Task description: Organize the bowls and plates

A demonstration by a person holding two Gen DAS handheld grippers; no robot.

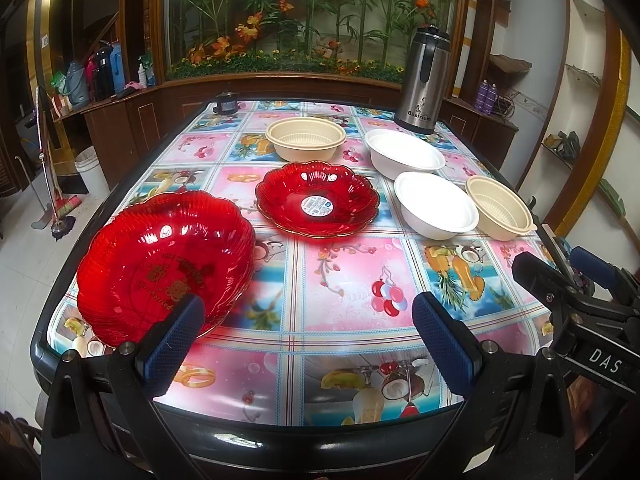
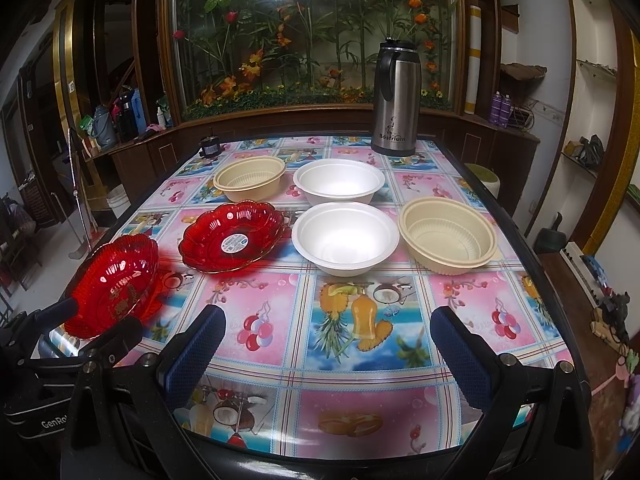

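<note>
Left gripper (image 1: pixel 308 324) and right gripper (image 2: pixel 328 344) low over the counter's (image 2: pixel 280 304) near edge, jaws apart and empty, two red plates (image 1: pixel 164 260) left, white bowls (image 2: pixel 346 236) centre, beige bowls (image 2: pixel 448 234) beside, steel flask (image 2: pixel 396 98) behind

A home dining room: fruit-print table (image 2: pixel 360 320), steel thermos (image 2: pixel 396 100), wooden cabinets (image 1: pixel 132 120) (broom (image 1: pixel 52 184) at left).
</note>
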